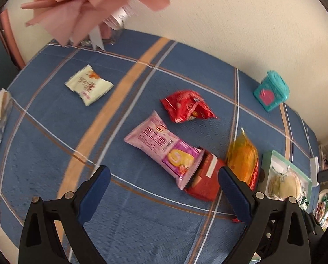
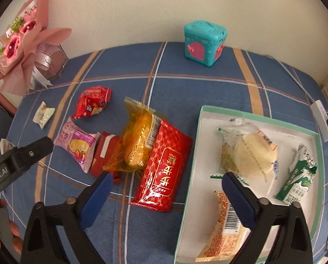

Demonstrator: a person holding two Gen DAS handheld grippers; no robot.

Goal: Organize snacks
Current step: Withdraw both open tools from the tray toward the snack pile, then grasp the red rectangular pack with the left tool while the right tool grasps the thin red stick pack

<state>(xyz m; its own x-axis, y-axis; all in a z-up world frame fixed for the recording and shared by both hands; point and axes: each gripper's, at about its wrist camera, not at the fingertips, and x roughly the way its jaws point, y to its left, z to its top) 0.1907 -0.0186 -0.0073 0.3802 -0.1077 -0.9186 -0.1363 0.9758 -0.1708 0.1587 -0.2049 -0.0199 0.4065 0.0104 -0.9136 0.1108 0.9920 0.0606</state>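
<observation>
Where the snacks thin out, bare tablecloth towards its edge.

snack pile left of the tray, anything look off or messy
Yes. The orange packet lies tilted on top of the big red pack and a smaller red pack, and the pink packet overlaps that one too. Nothing looks spilled or torn. The tray already holds a few snacks.

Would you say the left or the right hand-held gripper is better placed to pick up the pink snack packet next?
Left, probably. The left hand-held gripper hangs open almost directly over the pink snack packet, while the right hand-held gripper is open nearer the box.
</observation>
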